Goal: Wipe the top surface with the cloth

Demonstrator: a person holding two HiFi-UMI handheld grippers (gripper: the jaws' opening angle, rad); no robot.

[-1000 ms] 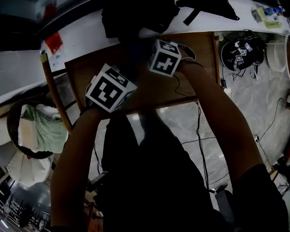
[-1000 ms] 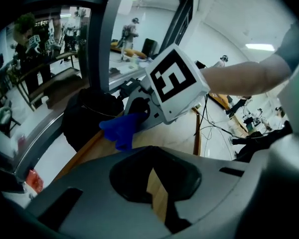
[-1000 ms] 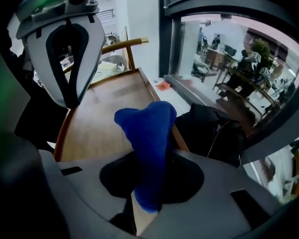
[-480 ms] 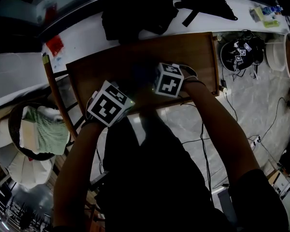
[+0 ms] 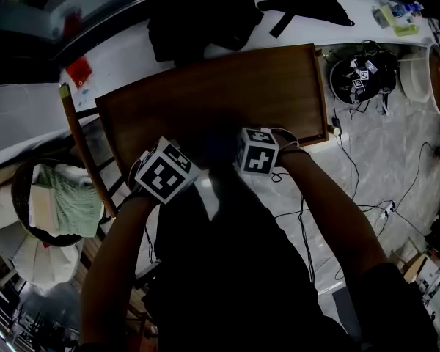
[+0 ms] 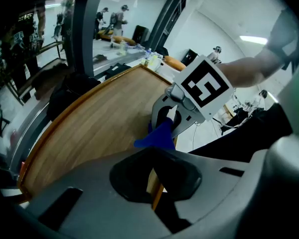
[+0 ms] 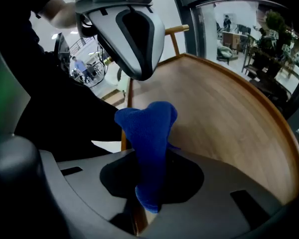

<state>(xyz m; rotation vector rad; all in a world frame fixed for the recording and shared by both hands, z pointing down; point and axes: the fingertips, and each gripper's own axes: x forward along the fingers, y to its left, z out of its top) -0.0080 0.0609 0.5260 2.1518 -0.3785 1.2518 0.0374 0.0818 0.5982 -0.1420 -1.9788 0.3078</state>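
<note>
Cloth (image 7: 148,133): blue, bunched into a narrow wad, sitting at the tabletop's (image 5: 227,86) near edge (image 7: 123,133), low and centre in the head view.
Right gripper (image 6: 163,126): clamped on the cloth's tail, with the wad poking out ahead of the jaws.
Left gripper (image 7: 138,71): jaws together on nothing, just beside my right one, over the same edge.
Risk, slip: dragging the wad across wood could tug it out of the pinch.
Risk, coverage: so little cloth touches that I may leave unwiped strips.
Risk, clash: my two grippers may knock together.
</note>
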